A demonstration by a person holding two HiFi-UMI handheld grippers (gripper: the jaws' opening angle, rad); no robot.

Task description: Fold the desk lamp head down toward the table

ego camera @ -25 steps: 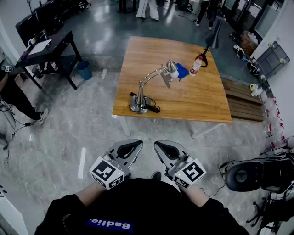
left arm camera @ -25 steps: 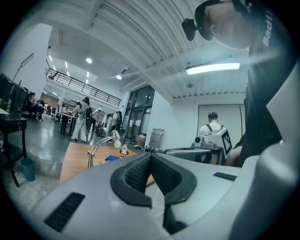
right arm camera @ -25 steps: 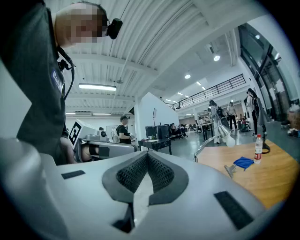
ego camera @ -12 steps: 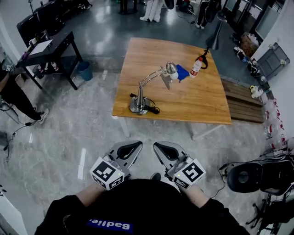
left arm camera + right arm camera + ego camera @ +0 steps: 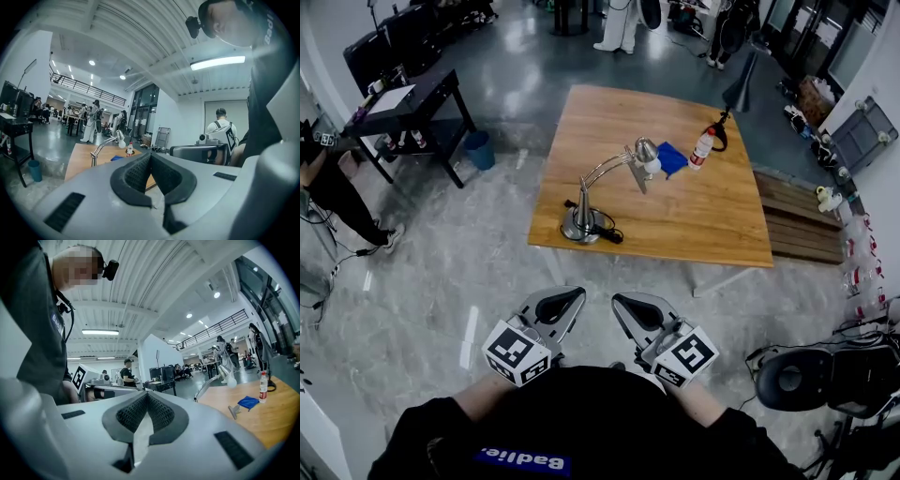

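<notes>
A silver desk lamp [image 5: 605, 187] stands on the wooden table [image 5: 722, 225], its round base near the front left corner and its arm arching right to the raised head [image 5: 646, 150]. The lamp shows small in the left gripper view [image 5: 105, 146] and in the right gripper view [image 5: 218, 376]. Both grippers are held close to my body, well short of the table. My left gripper [image 5: 570, 297] is shut and holds nothing. My right gripper [image 5: 626, 302] is shut too, also with nothing in it.
On the table lie a blue cloth [image 5: 672, 159], a clear bottle with a red cap [image 5: 701, 148] and the lamp's black cable [image 5: 609, 234]. A black side table [image 5: 403, 103] with a blue bin [image 5: 478, 148] stands at the left. A black chair [image 5: 806, 375] is at the right. People stand at the far end.
The table and lamp have slid slightly down in the head view as the head tilted. Both grippers stay where they were, shut.
</notes>
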